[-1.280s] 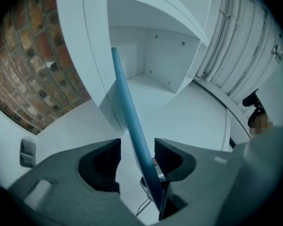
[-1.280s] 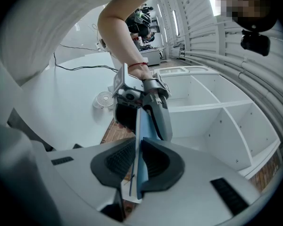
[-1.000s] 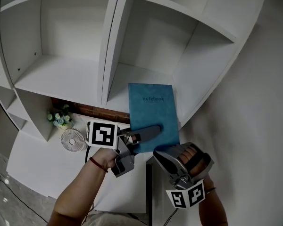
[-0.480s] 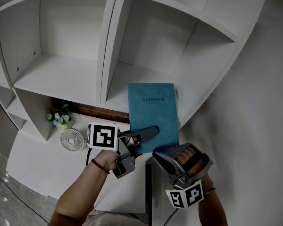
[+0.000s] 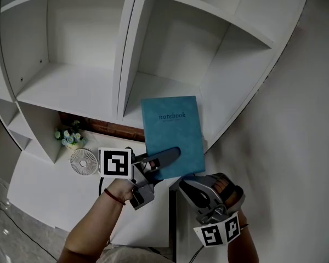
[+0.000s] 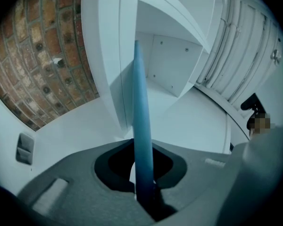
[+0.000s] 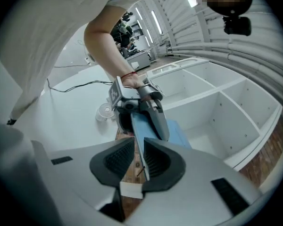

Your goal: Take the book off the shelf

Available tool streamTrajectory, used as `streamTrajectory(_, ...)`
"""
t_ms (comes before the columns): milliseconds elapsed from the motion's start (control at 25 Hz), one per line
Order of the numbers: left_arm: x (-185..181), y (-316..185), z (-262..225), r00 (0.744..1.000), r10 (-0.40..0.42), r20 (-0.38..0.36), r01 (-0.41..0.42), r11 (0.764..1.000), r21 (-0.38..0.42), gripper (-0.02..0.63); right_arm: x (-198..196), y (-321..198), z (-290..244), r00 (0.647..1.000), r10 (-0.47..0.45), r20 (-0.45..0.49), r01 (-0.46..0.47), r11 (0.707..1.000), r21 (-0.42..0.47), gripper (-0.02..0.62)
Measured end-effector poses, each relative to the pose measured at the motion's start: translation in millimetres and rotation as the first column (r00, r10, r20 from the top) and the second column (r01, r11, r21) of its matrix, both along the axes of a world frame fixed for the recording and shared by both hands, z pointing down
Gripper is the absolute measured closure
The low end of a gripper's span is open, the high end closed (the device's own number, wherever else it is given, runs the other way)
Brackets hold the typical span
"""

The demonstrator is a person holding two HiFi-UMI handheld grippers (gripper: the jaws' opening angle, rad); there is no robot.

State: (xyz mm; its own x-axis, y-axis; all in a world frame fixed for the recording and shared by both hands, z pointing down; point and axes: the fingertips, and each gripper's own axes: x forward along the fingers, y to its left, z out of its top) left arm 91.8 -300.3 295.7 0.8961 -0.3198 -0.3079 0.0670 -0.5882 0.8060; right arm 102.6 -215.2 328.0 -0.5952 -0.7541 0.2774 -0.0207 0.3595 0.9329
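A small white fan (image 5: 84, 162) and a bunch of pale flowers (image 5: 70, 137) are seen well to the left of the left gripper (image 5: 170, 156), below the white shelf unit (image 5: 125, 70). A strip of brick (image 5: 107, 129) is shown under the shelf board, also left of those jaws. The left gripper's jaws, which have just been closing, are clamped on the blue book (image 5: 172, 130) near its lower left edge, with one finger laid across the cover and the other behind it. In the left gripper view the book is seen edge-on, rising straight up from between the pads. The book, marked "notebook" on its cover, is held upright and slightly tilted in front of the unit's right-hand compartment, above and beyond both sets of jaws. Just right of the left jaws, the right gripper (image 5: 191, 179) is closed on the book's bottom edge, which is seen pinched between its ribbed pads in the right gripper view
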Motion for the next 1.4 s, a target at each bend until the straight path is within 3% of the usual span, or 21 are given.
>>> streamTrajectory(120, -7.9, 5.1, 1.9, 1.000, -0.025, 0.009, 0.025, 0.999, 0.029, 0.558, -6.5, 4.2, -7.5, 0.988, 0.017, 0.157, -0.004, 0.997, -0.082, 0.525)
streamTrajectory(200, -13.4, 9.3, 3.5, 0.999, -0.044, 0.029, 0.042, 0.998, 0.056, 0.558, -12.6, 6.1, -13.8, 0.961, 0.032, 0.275, 0.009, 0.989, -0.147, 0.525)
streamTrajectory(480, -36.8, 27.4, 7.2, 0.984, -0.154, 0.092, 0.136, 0.974, 0.180, 0.558, -29.6, 10.9, -23.5, 0.828, 0.126, 0.546, 0.079, 0.938, -0.337, 0.526)
streamTrajectory(640, -52.1, 39.2, 14.2, 0.968, -0.219, 0.122, 0.187, 0.956, 0.226, 0.558, -43.4, 12.8, -24.9, 0.745, 0.156, 0.649, 0.140, 0.914, -0.381, 0.529)
streamTrajectory(920, -70.0, 56.9, 24.0, 0.928, -0.325, 0.183, 0.259, 0.915, 0.308, 0.558, -56.0, 9.8, -25.8, 0.631, 0.191, 0.752, 0.222, 0.884, -0.411, 0.537)
streamTrajectory(1200, -85.2, 67.5, 38.5, 0.893, -0.400, 0.208, 0.317, 0.885, 0.341, 0.558, -66.9, 4.0, -11.4, 0.618, 0.205, 0.759, 0.250, 0.864, -0.437, 0.565)
streamTrajectory(1400, -92.4, 74.9, 55.3, 0.879, -0.421, 0.222, 0.338, 0.880, 0.333, 0.558, -72.9, 3.2, 0.5, 0.595, 0.228, 0.771, 0.285, 0.837, -0.467, 0.578)
